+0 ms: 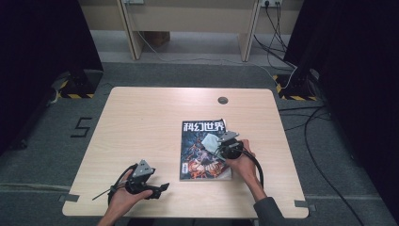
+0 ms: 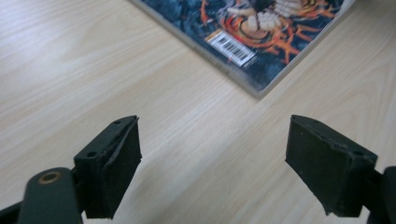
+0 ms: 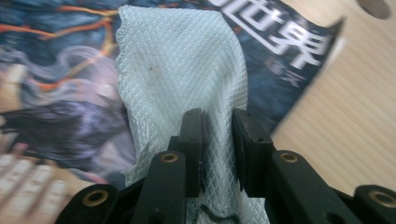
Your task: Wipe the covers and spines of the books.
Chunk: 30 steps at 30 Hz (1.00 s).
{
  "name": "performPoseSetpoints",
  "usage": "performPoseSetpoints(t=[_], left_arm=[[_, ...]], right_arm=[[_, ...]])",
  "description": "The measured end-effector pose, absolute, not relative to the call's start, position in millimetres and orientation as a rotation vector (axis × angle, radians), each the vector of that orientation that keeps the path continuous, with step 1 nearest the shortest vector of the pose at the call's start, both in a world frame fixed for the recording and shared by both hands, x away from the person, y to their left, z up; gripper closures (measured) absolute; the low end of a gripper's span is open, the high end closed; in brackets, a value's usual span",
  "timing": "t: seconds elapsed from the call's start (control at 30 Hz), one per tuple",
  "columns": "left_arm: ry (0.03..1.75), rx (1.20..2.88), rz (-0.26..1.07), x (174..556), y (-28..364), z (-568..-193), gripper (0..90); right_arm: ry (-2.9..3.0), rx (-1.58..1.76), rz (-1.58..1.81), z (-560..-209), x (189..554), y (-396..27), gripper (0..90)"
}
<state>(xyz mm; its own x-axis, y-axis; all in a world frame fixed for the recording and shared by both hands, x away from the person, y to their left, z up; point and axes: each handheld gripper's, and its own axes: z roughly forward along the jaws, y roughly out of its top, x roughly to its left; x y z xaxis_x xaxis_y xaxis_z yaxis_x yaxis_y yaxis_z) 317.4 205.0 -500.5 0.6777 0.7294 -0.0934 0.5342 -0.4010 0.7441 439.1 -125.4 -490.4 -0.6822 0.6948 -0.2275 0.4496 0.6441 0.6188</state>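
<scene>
Cloth (image 3: 182, 70), pale and quilted, sits pinched in my right tongs (image 3: 218, 140) over the magazine (image 1: 203, 150), hiding part of its cover; my left tongs (image 2: 212, 163) gape empty above the near-left counter (image 1: 141, 122).

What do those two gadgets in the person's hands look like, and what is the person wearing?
Each is a black hand-held tool with two blocky black jaws lined with flat pads. The left gripper and the right gripper each carry a grey three-cornered plate on top and trail a black cable. Brass-coloured rivets sit at the jaw joints. A grey sleeve covers the right forearm.
</scene>
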Motion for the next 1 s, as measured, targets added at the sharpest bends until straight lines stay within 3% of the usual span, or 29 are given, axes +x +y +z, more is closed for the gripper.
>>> performPoseSetpoints(t=[0.13, 0.73, 1.0], left_arm=[[0.954, 2.15, 0.383, 319.0, 203.6, -502.8, 17.6], [1.044, 2.152, 0.428, 326.6, 214.8, -506.1, 18.7], [1.018, 2.175, 0.428, 324.6, 210.5, -506.9, 18.9]], right_arm=[[2.452, 0.841, 0.756, -490.6, 431.7, -110.5, 75.1], [2.591, 0.614, 0.89, -493.3, 396.5, -50.8, 74.9], [2.599, 0.63, 0.899, -493.4, 397.5, -51.5, 74.5]])
